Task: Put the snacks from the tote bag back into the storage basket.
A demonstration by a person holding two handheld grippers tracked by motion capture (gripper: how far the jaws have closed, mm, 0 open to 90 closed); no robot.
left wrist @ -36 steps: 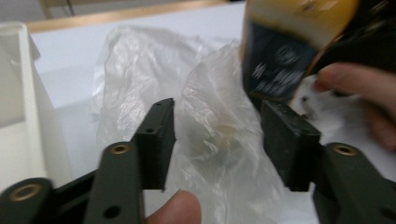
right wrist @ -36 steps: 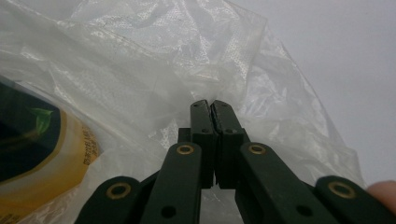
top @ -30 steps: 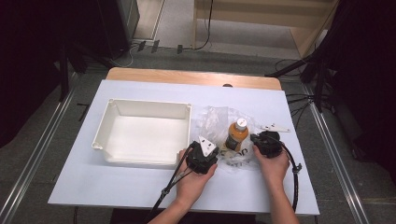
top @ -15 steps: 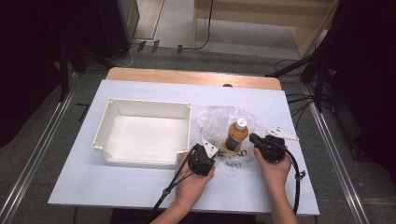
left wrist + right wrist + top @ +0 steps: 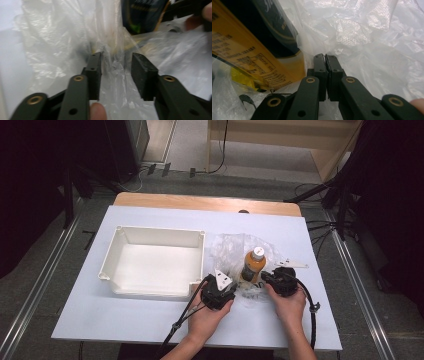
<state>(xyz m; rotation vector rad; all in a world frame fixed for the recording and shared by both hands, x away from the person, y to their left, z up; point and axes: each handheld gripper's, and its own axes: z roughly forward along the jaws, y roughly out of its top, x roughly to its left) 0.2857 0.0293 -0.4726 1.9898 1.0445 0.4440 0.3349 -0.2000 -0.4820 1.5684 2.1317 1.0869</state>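
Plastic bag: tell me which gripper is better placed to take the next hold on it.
Left. The left gripper has its jaws open with a fold of the plastic bag between them, so it probably only needs to close. The right gripper is already shut on bag film beside the bottle.

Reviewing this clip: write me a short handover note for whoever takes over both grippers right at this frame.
Left gripper: open, jaws either side of a fold of the clear plastic bag, nothing clamped.
Right gripper: shut on the bag's film beside the bottle.
Bottle of orange drink stands inside the crumpled bag, right of the white tray, which is empty.
Done: right side of the bag pinched.
Left, probably: close the left gripper on the film and work the bag open or off the bottle.
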